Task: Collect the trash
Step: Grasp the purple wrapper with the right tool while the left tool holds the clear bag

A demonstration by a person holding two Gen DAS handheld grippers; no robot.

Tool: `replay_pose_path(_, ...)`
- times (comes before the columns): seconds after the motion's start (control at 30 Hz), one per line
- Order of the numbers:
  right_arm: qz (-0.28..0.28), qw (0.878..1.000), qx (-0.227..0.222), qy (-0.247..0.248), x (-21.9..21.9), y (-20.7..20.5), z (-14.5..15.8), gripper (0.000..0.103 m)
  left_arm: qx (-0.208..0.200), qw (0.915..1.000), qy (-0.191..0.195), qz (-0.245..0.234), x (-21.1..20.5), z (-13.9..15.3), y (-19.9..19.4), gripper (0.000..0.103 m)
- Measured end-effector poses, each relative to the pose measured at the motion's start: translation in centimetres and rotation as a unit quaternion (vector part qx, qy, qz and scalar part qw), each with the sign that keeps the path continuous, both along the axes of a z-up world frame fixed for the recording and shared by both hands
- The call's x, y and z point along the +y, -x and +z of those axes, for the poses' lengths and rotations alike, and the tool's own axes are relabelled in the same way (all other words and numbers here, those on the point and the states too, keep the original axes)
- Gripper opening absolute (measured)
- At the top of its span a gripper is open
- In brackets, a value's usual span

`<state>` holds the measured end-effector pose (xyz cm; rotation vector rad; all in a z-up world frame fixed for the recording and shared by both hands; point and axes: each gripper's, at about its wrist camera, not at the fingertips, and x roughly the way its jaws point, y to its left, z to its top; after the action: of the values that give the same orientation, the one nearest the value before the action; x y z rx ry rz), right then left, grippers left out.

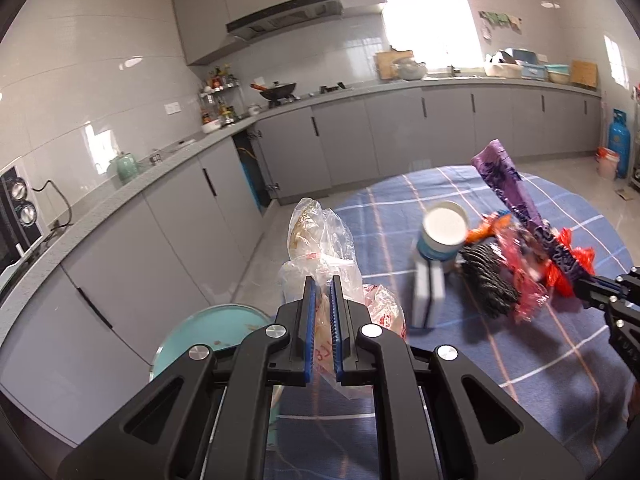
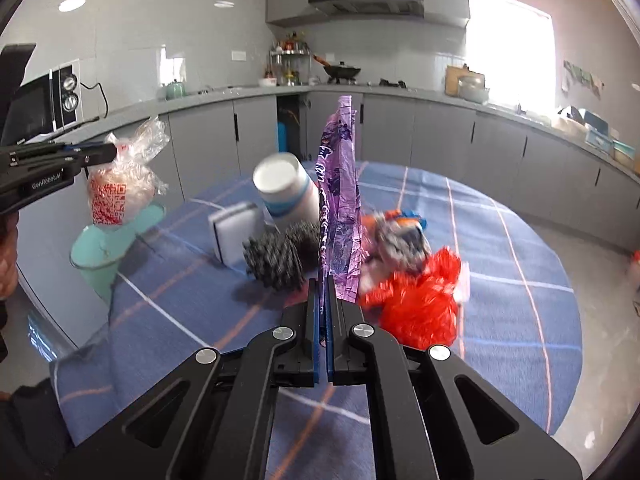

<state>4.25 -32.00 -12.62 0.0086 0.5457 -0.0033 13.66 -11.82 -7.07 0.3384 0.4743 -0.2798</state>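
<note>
My left gripper [image 1: 323,284] is shut on a clear plastic bag [image 1: 316,236] with a red-printed cup inside, held above a teal bin [image 1: 208,332] at the table's left edge. It also shows in the right wrist view, where the bag [image 2: 124,184] hangs over the bin [image 2: 108,248]. My right gripper [image 2: 323,280] is shut on a purple wrapper [image 2: 338,192], held upright above the table; in the left wrist view the wrapper [image 1: 516,196] rises at the right. Red plastic [image 2: 420,300] and a crumpled orange-blue wrapper [image 2: 400,236] lie beside it.
A blue checked tablecloth [image 2: 500,280] covers the round table. On it stand a tilted white-and-blue paper cup [image 2: 286,192], a white sponge block [image 2: 234,232] and dark steel-wool scourers [image 2: 280,256]. Grey kitchen counters [image 1: 160,176] run behind, with a microwave [image 2: 44,108].
</note>
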Motion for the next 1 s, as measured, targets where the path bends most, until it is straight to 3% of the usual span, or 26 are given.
replay_pose_path(1.0, 0.112, 0.993, -0.037, -0.028, 10.3, -9.6, 4.9, 0.003, -0.030, 0.9937, 0.007, 0.108, 10.0, 0.1, -2.8, 0.008)
